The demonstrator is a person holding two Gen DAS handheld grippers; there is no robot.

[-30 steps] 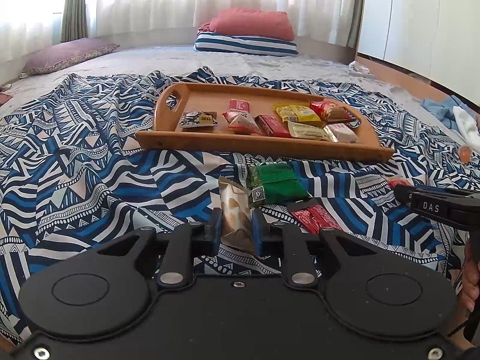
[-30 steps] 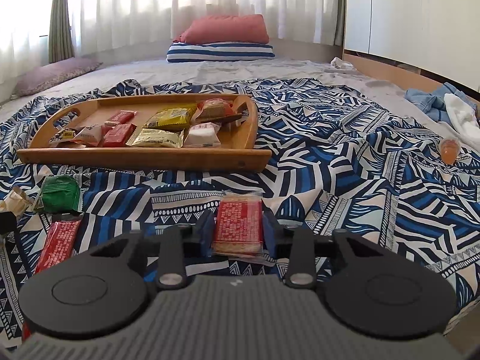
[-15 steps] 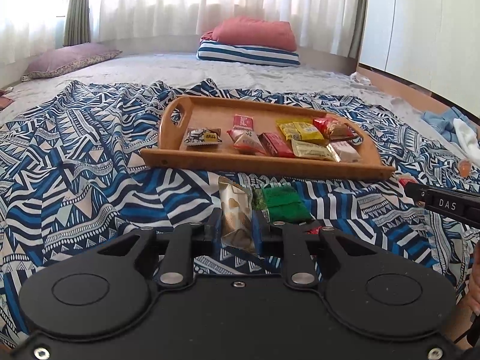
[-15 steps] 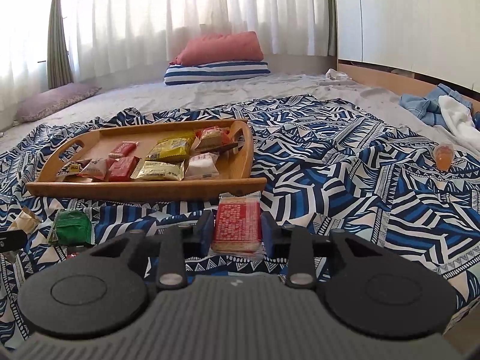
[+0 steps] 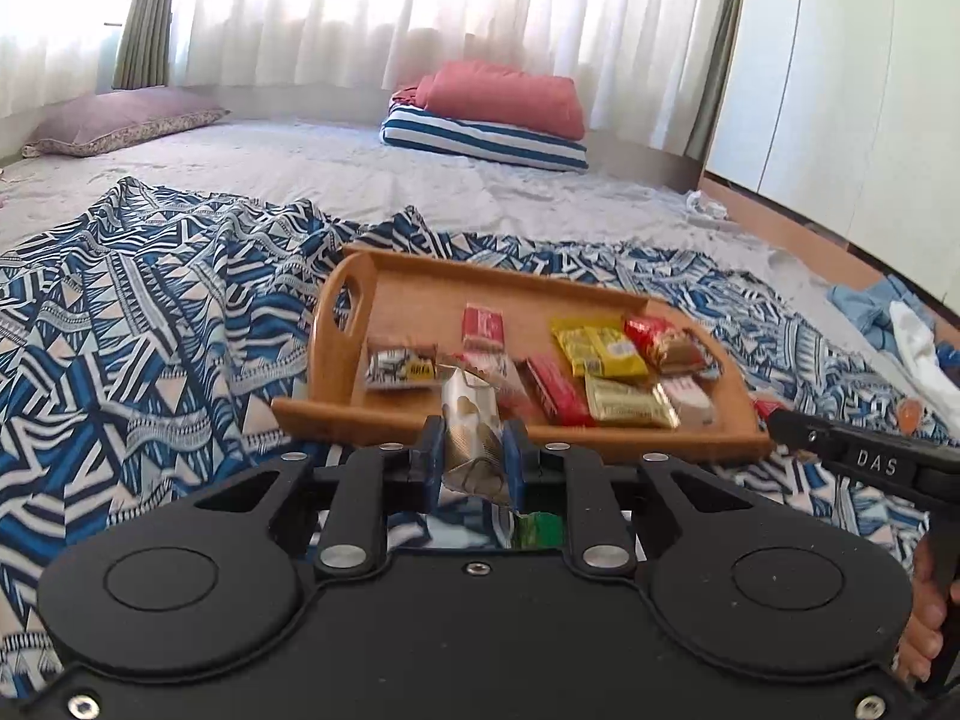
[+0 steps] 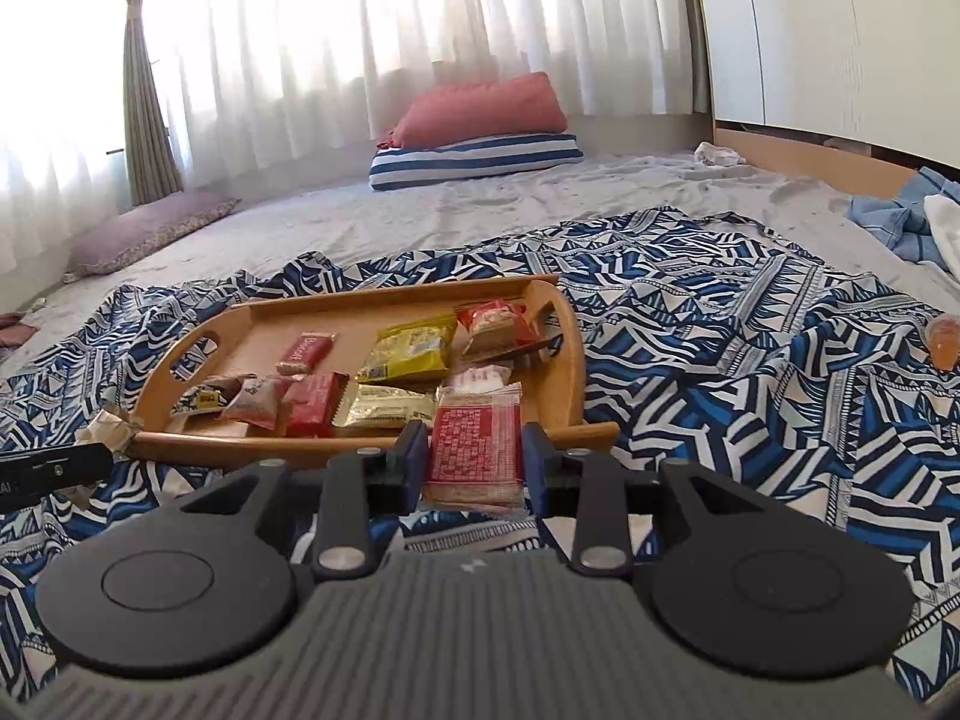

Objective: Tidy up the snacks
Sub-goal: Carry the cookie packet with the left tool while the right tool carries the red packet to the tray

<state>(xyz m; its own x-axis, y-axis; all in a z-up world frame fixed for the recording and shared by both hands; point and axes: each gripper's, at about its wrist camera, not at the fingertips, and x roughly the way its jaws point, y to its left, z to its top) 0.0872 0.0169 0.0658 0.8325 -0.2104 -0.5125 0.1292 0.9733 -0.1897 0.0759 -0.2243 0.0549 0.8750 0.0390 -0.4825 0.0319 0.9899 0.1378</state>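
A wooden tray (image 5: 414, 294) with several snack packets lies on a blue patterned blanket; it also shows in the right wrist view (image 6: 360, 309). My left gripper (image 5: 473, 450) is shut on a beige and gold snack packet (image 5: 471, 426), held just in front of the tray's near rim. My right gripper (image 6: 475, 450) is shut on a red cracker packet (image 6: 474, 450), held at the tray's near right corner. A green packet (image 5: 539, 531) lies on the blanket below my left gripper.
The blanket (image 6: 750, 360) covers a grey floor mat. Red and striped pillows (image 5: 492, 114) lie at the back, a purple pillow (image 5: 120, 120) at the left. An orange jelly cup (image 6: 945, 342) and blue clothes (image 6: 900, 216) lie at the right.
Both grippers have risen and moved forward toward the tray, each carrying its packet. The green and red packets on the blanket have dropped below the left gripper's view.
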